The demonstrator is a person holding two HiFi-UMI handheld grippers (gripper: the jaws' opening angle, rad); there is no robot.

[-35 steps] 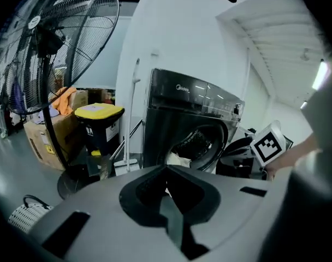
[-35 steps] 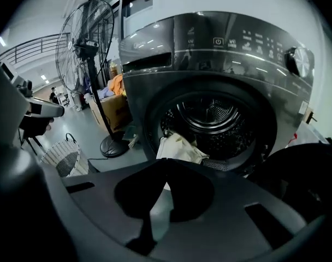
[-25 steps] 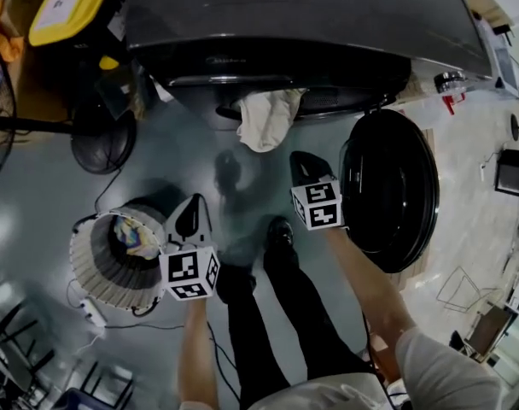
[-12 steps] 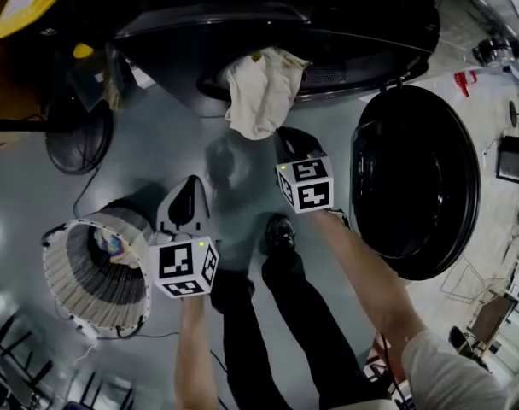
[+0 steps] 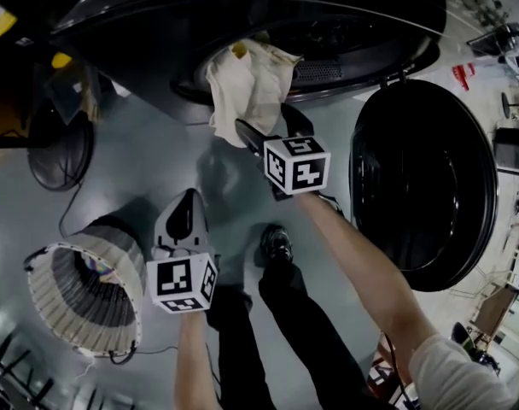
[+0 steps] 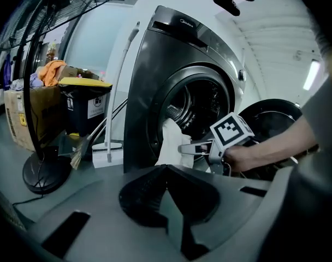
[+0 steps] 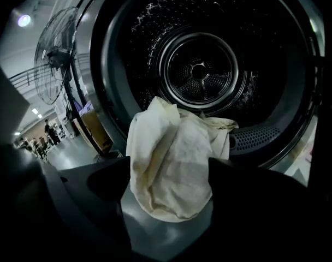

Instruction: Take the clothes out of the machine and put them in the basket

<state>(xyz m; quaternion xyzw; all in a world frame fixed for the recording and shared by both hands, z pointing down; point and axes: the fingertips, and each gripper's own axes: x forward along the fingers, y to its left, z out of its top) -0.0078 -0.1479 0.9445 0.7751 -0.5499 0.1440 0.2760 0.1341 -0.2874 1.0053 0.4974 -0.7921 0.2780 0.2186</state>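
A cream cloth (image 5: 247,84) hangs out of the dark washing machine's (image 5: 353,32) drum opening, over its lower rim. My right gripper (image 5: 272,126) is right at the cloth's lower end. Its jaws have just been opening and stand wide, with the cloth (image 7: 169,168) between them and no pinch showing. In the left gripper view the right gripper (image 6: 190,148) points at the cloth (image 6: 169,141). My left gripper (image 5: 187,196) is shut and empty, low over the floor beside the ribbed laundry basket (image 5: 80,289).
The machine's round door (image 5: 422,186) stands swung open at the right. A floor fan (image 5: 59,148) is left of the machine, with a yellow-lidded bin (image 6: 84,100) and a dustpan (image 6: 108,152) near it. The person's legs and shoe (image 5: 276,246) are between the grippers.
The right gripper has come up to the hanging cloth and its jaws have opened. The view has dropped closer to the machine. The left gripper stays shut beside the basket.
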